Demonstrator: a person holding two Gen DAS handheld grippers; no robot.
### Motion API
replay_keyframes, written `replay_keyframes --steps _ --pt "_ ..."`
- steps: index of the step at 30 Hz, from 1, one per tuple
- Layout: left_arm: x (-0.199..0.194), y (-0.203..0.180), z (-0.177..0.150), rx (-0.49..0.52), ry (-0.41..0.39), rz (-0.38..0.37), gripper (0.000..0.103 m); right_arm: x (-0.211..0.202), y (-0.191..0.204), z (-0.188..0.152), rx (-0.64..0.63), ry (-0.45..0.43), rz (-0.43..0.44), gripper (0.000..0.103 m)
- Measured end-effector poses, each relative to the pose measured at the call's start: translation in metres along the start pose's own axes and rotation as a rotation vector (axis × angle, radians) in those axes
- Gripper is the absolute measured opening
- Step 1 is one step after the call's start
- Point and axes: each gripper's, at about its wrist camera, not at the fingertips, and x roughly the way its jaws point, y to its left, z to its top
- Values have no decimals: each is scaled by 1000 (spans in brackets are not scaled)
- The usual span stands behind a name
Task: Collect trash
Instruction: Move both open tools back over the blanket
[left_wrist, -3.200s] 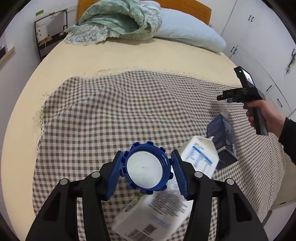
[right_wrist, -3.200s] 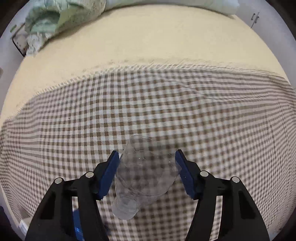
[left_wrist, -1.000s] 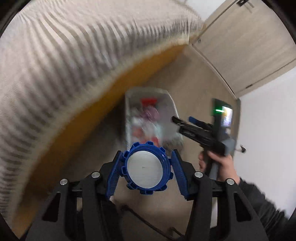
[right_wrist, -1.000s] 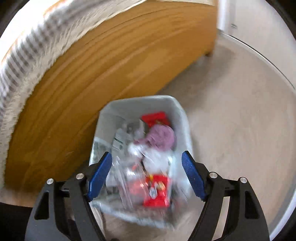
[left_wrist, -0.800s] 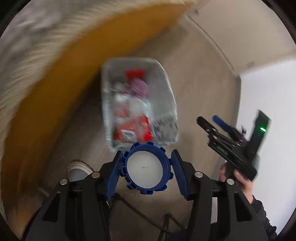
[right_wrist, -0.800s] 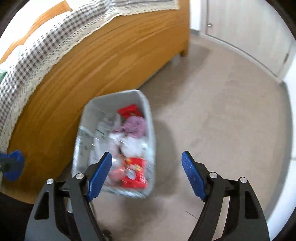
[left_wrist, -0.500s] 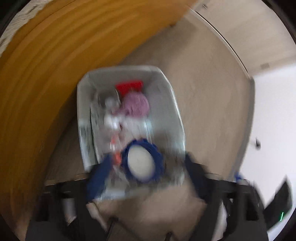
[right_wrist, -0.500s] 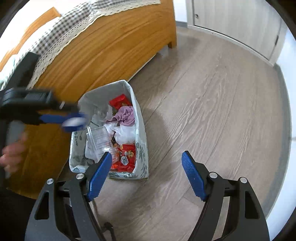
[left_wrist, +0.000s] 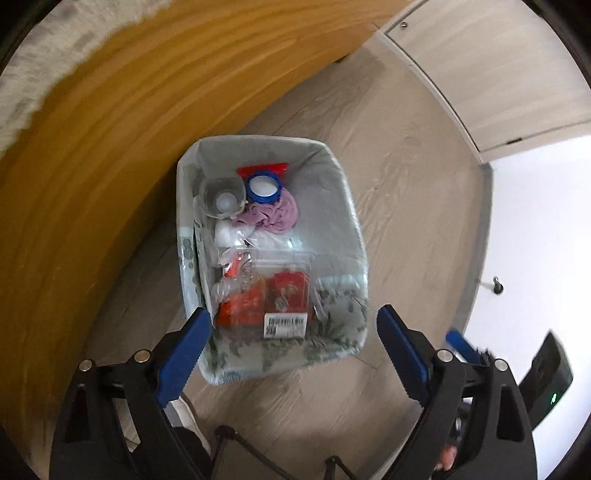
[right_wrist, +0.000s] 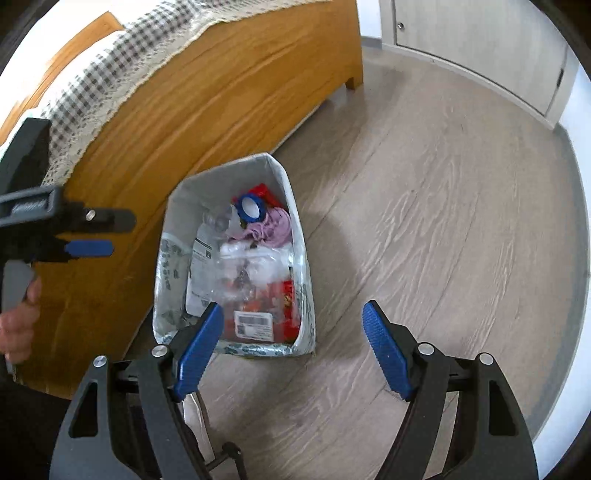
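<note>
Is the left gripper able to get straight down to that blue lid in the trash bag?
Probably yes: the left gripper hangs open above the trash bag, and the blue lid lies uncovered on top.

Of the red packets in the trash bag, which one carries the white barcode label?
The red packet at the near end of the trash bag, closest to the left gripper. The other red packet lies at the far end, under the blue lid, unlabelled.

Wood floor carries trash bin (bedside).

blue-rimmed lid | face-up in trash bag | beside purple cloth
</note>
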Motion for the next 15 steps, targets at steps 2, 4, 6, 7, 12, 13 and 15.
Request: replay_keyframes --steps 2,4,6,7,12,13,15 --pt "-16 -3 -10 24 -31 -7 88 -6 5 5 -12 2 -11 74" --pt "-31 -3 -20 27 -58 -2 88 -16 10 9 -19 -6 -19 74" --pt "-52 -3 -31 14 -109 1 88 -27 14 12 -21 -24 -15 74" --pt "-64 -2 -37 9 -137 0 88 -34 18 13 -28 -38 -11 74" --pt "-147 12 -71 -65 -378 55 88 -74 41 22 -89 -107 -25 74" --pt "-164 15 -79 -69 -423 57 88 -80 47 26 -101 -119 -28 74" --pt "-205 27 -99 -80 -529 70 88 -97 63 32 -129 -153 -22 74"
